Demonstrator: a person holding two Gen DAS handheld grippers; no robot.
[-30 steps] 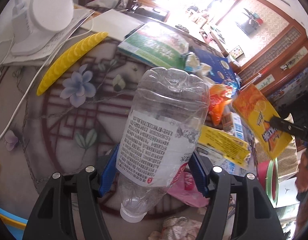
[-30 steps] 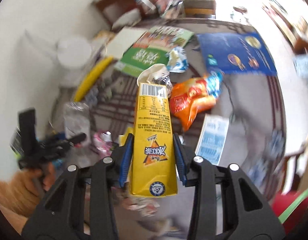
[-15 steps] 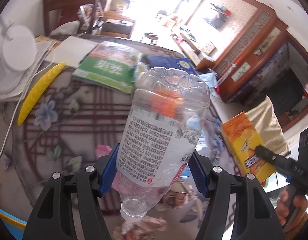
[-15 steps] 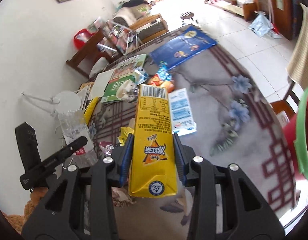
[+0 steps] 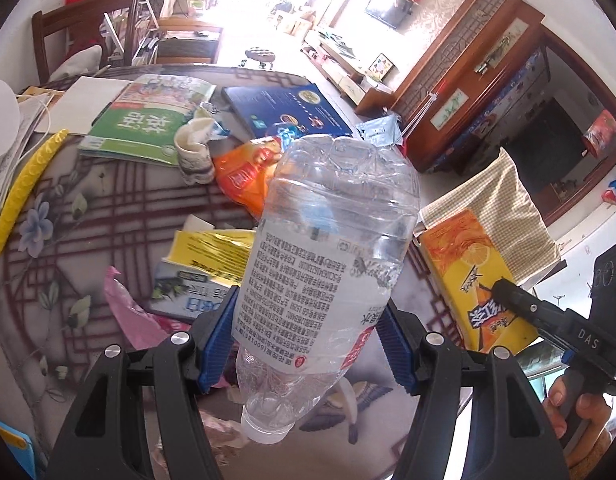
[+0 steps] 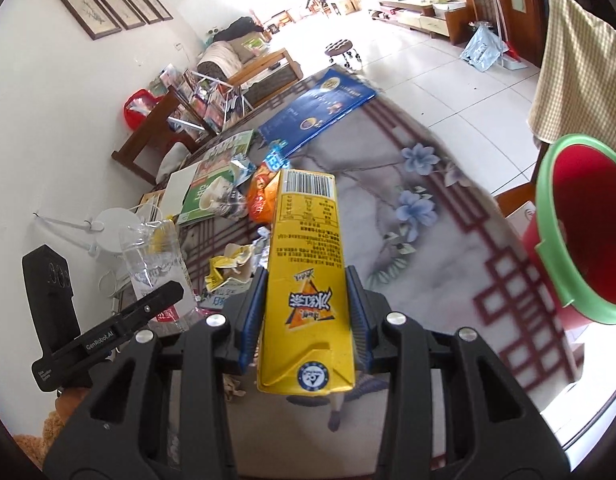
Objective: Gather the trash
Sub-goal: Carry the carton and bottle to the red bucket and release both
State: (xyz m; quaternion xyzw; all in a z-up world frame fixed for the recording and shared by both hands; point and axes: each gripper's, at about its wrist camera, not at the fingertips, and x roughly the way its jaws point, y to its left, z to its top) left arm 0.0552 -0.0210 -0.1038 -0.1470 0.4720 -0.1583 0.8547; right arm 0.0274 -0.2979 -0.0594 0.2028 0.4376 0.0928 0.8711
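My left tongs (image 5: pixel 308 336) clamp a clear crinkled plastic bottle (image 5: pixel 331 248), white printed label; right tongs (image 6: pixel 306 316) pinch a yellow barcoded carton (image 6: pixel 308 280).

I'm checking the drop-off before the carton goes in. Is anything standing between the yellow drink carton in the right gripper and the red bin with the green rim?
Nothing visible does. The yellow drink carton is clamped in the right gripper, and the red bin sits off to its right with its mouth open; only bare tablecloth shows between them.
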